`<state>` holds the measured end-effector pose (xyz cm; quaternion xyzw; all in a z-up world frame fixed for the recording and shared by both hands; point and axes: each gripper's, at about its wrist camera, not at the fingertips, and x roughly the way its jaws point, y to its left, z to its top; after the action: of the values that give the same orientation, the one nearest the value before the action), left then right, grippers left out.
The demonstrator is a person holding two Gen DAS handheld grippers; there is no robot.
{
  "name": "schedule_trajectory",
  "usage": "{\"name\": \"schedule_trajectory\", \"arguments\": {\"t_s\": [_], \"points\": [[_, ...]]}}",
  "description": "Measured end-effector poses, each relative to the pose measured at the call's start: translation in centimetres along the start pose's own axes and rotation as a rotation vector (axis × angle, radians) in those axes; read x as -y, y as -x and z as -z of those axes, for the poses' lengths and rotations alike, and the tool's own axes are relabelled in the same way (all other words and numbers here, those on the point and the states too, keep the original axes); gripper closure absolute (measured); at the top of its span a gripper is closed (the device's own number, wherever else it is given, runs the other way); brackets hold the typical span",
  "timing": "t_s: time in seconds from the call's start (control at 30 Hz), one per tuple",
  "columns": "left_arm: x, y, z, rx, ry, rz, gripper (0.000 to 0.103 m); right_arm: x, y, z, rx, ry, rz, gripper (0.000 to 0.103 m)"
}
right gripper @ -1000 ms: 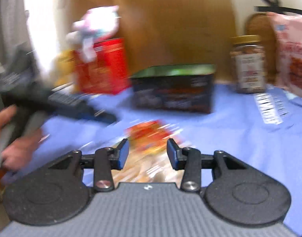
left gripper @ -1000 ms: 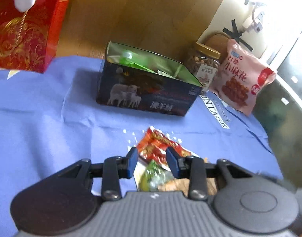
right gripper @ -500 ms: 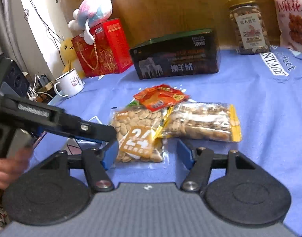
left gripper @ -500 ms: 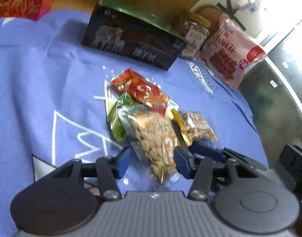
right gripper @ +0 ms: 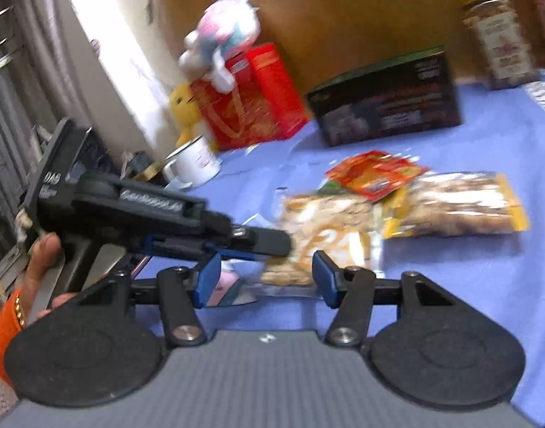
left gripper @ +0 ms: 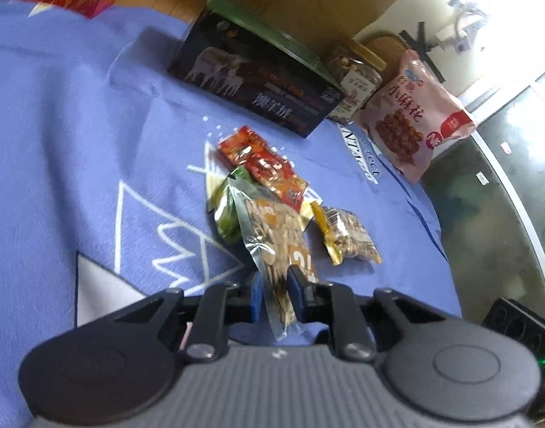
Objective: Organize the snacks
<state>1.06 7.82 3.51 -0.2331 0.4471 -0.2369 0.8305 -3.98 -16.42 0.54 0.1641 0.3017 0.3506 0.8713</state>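
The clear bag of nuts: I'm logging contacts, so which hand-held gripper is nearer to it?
Left. The left hand-held gripper is closing on the clear bag of nuts; the right hand-held gripper, closing, sits just short of it.

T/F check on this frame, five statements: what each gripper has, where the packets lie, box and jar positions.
1. The left gripper has the clear packet of pale seeds between its closing jaws. True.
2. The right gripper is clamped on the yellow-edged packet. False: its jaws stand apart and are closing, with nothing pressed between them; that packet lies on the blue cloth.
3. The red packet lies partly on top of the seed packet. True.
4. The dark box is lying inside the red gift bag. False: it stands on the cloth, apart from the bag.
5. The jar stands beside the dark box. True.
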Motion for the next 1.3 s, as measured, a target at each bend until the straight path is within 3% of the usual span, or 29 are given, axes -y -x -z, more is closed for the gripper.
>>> {"name": "schedule_trajectory", "arguments": {"t_s": [0.07,0.13,0.17,0.2,0.27,0.3,0.43,0.67,0.77,0.93,1.0,1.03,1.1,1.13,1.3], "points": [[0.5,0.1,0.0,0.007,-0.025,0.005,0.086,0.7,0.4,0.1,0.0,-0.014,0.058,0.043],[0.9,0.0,-0.1,0.016,-0.043,0.029,0.075,1.6,0.4,0.4,-0.031,-0.05,0.109,0.045],[1.1,-0.2,-0.1,0.014,-0.054,0.038,0.062,1.8,0.6,0.5,-0.023,-0.062,0.095,0.044],[1.3,-0.6,-0.1,0.012,-0.062,0.034,0.06,1.9,0.5,0.5,-0.019,-0.08,0.086,0.045],[1.6,-1.3,0.1,0.013,-0.077,0.004,0.068,1.6,0.2,0.7,-0.019,-0.08,0.079,0.044],[1.7,-1.5,0.2,0.02,-0.083,-0.011,0.086,1.2,0.0,0.8,-0.017,-0.058,0.089,0.044],[0.7,-1.2,0.0,0.02,-0.01,0.026,0.091,-0.1,-0.2,1.3,-0.019,0.042,0.127,0.045],[0.3,2.3,-1.3,0.079,0.006,0.154,0.092,0.8,2.2,1.0,0.04,-0.015,0.001,0.044],[0.0,3.5,-1.6,0.09,0.033,0.211,0.092,2.4,2.8,0.9,0.068,-0.116,-0.05,0.042],[0.3,4.6,-1.5,0.105,0.027,0.284,0.092,5.0,3.3,1.2,0.116,-0.349,-0.242,0.042],[0.4,4.2,-1.5,0.084,0.038,0.33,0.092,5.5,2.9,1.0,0.118,-0.4,-0.266,0.043],[0.6,3.8,-1.4,0.073,0.039,0.341,0.092,5.7,2.8,0.9,0.117,-0.424,-0.291,0.044],[1.0,3.3,-1.3,0.078,0.02,0.332,0.092,5.5,2.5,0.5,0.118,-0.465,-0.349,0.065],[1.3,3.4,-1.4,0.093,-0.001,0.314,0.092,5.3,2.6,0.2,0.119,-0.457,-0.33,0.075],[2.6,3.2,-2.4,0.102,-0.091,0.264,0.091,4.5,3.6,-1.1,0.145,-0.38,-0.246,0.08]]}}
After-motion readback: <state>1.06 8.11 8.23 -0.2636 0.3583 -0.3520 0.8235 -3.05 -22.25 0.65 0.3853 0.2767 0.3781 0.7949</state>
